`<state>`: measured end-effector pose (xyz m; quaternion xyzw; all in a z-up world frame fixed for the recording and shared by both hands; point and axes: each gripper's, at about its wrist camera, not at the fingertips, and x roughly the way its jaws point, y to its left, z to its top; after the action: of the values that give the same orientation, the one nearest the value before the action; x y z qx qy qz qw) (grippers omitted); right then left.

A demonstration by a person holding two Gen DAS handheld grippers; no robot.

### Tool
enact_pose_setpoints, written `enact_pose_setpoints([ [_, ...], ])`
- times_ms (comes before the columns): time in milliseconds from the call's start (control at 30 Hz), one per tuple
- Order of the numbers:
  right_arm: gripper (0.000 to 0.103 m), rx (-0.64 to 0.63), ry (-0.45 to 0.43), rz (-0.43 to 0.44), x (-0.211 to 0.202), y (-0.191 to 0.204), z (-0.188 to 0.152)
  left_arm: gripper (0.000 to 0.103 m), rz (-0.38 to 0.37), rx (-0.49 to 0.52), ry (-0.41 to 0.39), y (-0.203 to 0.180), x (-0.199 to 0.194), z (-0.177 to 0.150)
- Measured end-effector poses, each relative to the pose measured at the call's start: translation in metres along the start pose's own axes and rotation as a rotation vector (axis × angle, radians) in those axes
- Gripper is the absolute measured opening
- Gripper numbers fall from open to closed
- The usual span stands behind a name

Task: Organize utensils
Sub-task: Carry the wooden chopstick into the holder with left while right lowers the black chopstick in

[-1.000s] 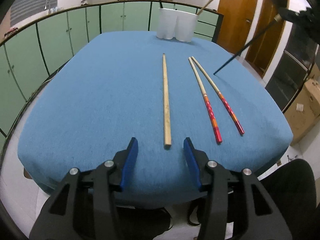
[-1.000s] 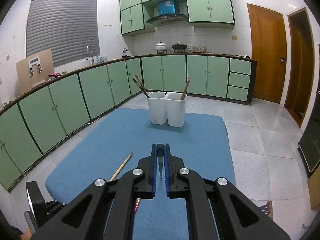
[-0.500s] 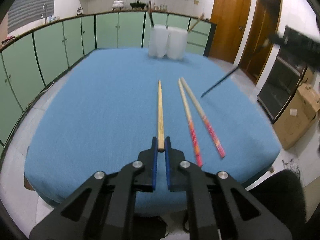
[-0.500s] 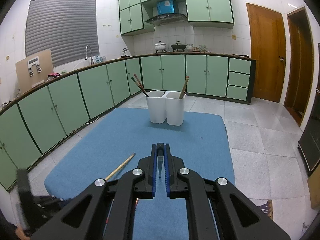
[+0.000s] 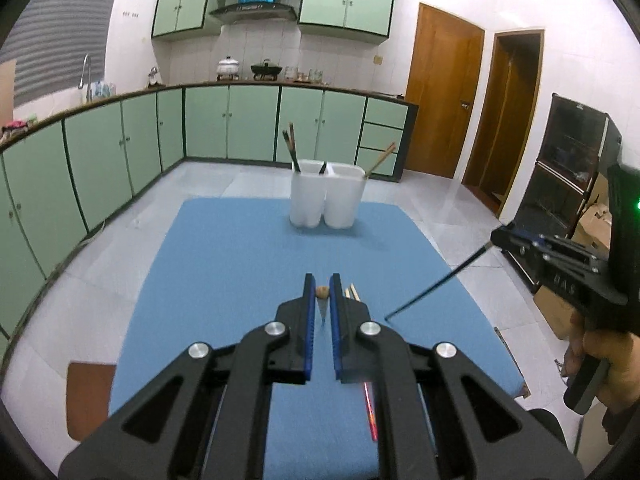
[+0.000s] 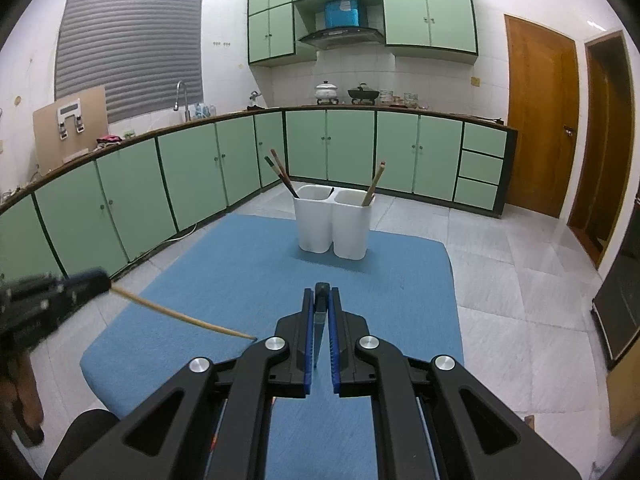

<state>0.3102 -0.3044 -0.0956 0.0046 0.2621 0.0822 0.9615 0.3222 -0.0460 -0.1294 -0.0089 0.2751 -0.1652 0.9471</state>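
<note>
A blue table (image 5: 240, 264) carries a white twin holder (image 5: 326, 196) at its far end. A wooden chopstick (image 6: 180, 314) is clamped by the left gripper (image 5: 322, 300) – a dark chopstick (image 5: 436, 286) by the right gripper (image 6: 320, 316) – both raised above the near cloth.

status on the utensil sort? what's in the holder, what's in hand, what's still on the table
Done: the white two-compartment holder has dark chopsticks in its left cup and one wooden chopstick in its right.
In hand: the left gripper is shut on a plain wooden chopstick, lifted off the blue table; the right gripper is shut on a dark chopstick.
Left: the red-patterned pair lies on the table.
</note>
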Motion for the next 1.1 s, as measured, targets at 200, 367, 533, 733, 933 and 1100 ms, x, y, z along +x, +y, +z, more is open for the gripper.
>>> enact_pose_setpoints([
  [200, 0.007, -0.042, 0.002, 0.005, 0.003, 0.004, 0.014, 0.006, -0.025, 0.036, -0.003, -0.003, 0.011, 0.03],
  [367, 0.007, -0.055, 0.002, 0.026, 0.004, 0.004, 0.034, 0.006, -0.05, 0.05, -0.012, -0.003, 0.02, 0.06],
  [533, 0.007, -0.07, 0.014, 0.05, 0.013, 0.003, 0.066, 0.006, -0.061, 0.082, -0.025, -0.006, 0.033, 0.096],
  [733, 0.007, -0.1, 0.019, 0.057, 0.034, 0.0, 0.117, 0.006, -0.082, 0.094, -0.031, -0.006, 0.059, 0.149],
  [933, 0.007, -0.069, -0.044, 0.058, 0.062, -0.007, 0.193, 0.006, -0.068, 0.093, -0.111, -0.009, 0.083, 0.216],
  [1100, 0.007, -0.032, -0.118, 0.029, 0.1, -0.022, 0.245, 0.006, -0.051, 0.07, -0.18, -0.01, 0.111, 0.266],
])
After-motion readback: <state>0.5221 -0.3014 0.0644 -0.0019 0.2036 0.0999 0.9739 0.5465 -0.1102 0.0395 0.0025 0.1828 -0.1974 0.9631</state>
